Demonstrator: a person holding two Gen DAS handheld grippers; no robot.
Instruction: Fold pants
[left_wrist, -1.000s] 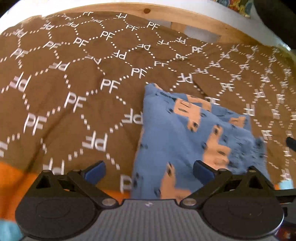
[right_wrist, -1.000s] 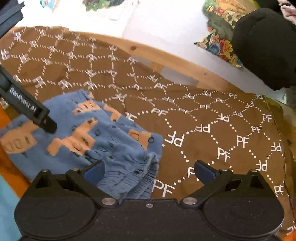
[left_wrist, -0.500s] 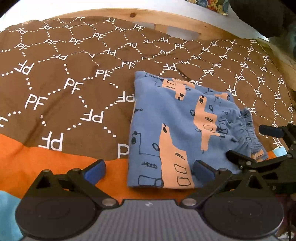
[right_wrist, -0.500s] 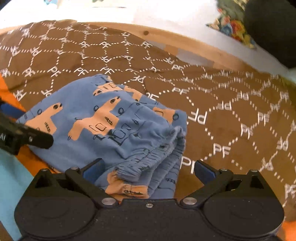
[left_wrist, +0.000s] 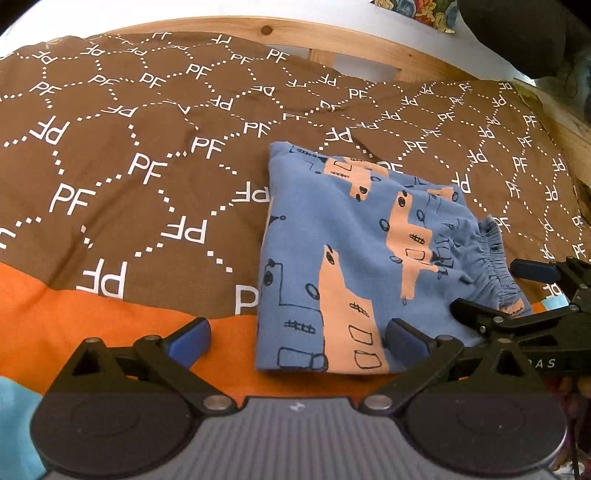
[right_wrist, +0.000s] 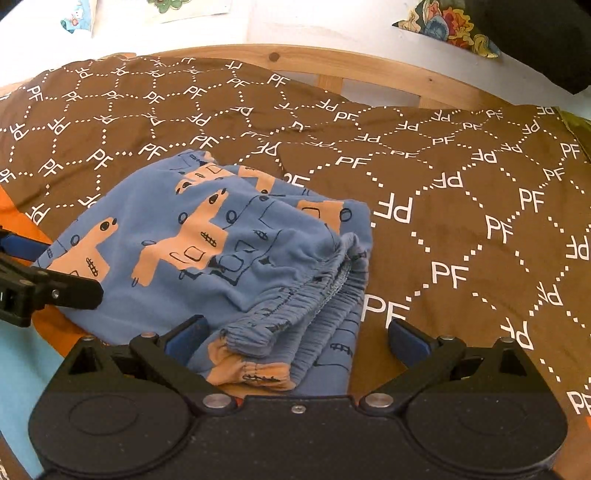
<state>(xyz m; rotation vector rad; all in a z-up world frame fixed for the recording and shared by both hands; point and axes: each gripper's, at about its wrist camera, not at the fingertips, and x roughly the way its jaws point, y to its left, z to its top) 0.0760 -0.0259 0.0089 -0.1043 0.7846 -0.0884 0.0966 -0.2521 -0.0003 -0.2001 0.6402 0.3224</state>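
Observation:
The blue pants (left_wrist: 354, 258) with orange figures lie folded into a compact rectangle on the brown blanket (left_wrist: 147, 147). In the right wrist view the pants (right_wrist: 221, 251) show their gathered waistband (right_wrist: 295, 314) at the near right corner. My left gripper (left_wrist: 295, 334) is open and empty, just off the pants' near edge. My right gripper (right_wrist: 295, 332) is open and empty, over the waistband corner. The right gripper's fingers (left_wrist: 480, 314) show at the right in the left wrist view. The left gripper's finger (right_wrist: 66, 291) shows at the left in the right wrist view.
The brown PF-patterned blanket has an orange band (left_wrist: 92, 317) along its near edge. A wooden bed frame (left_wrist: 332, 40) runs along the far side. A dark bundle (left_wrist: 517, 33) and a colourful cloth (right_wrist: 450, 29) lie beyond the frame at the back right.
Both grippers have drawn back from the pants toward the near edge. The folded pants lie still and now show whole in both views.

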